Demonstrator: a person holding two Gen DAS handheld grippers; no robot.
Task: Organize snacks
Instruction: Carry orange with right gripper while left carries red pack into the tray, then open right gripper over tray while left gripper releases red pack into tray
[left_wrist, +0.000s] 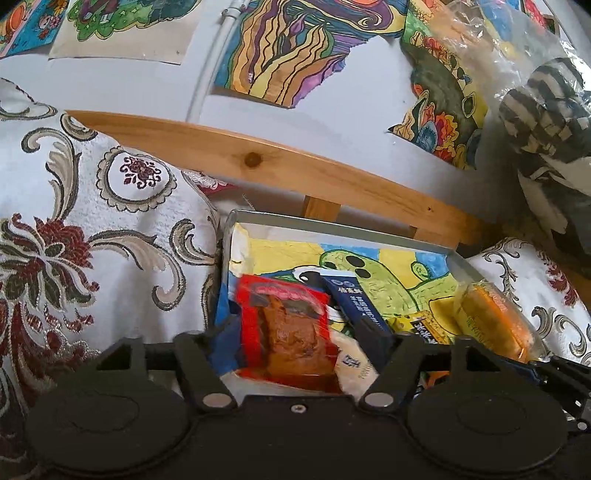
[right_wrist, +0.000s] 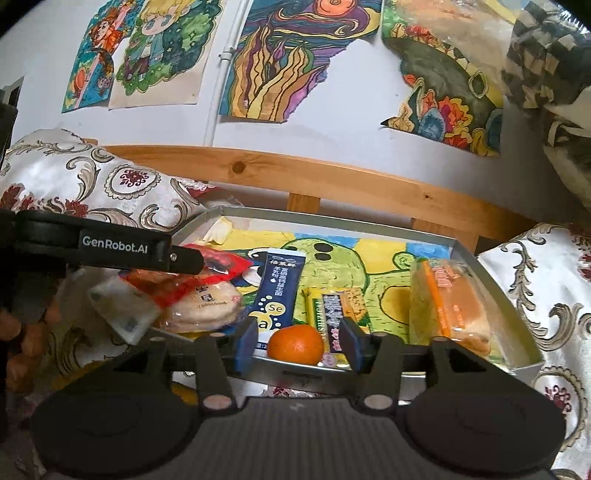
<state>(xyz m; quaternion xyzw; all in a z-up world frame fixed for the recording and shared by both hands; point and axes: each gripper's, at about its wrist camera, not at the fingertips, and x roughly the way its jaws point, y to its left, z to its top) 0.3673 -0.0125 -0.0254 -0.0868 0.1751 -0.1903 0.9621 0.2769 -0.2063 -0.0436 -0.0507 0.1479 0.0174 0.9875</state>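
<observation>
Tray (right_wrist: 491, 280) — orange (right_wrist: 295, 344) between open right gripper (right_wrist: 299, 341) fingers

"GenRobot.AI" stands on the left tongs (right_wrist: 192, 264); "Se" on the blue sachet (right_wrist: 275, 291).

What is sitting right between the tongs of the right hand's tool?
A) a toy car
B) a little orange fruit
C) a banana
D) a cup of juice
B: a small round orange sits just inside the near edge of the tray, in the gap between the open right tongs, which are not touching it.
</observation>
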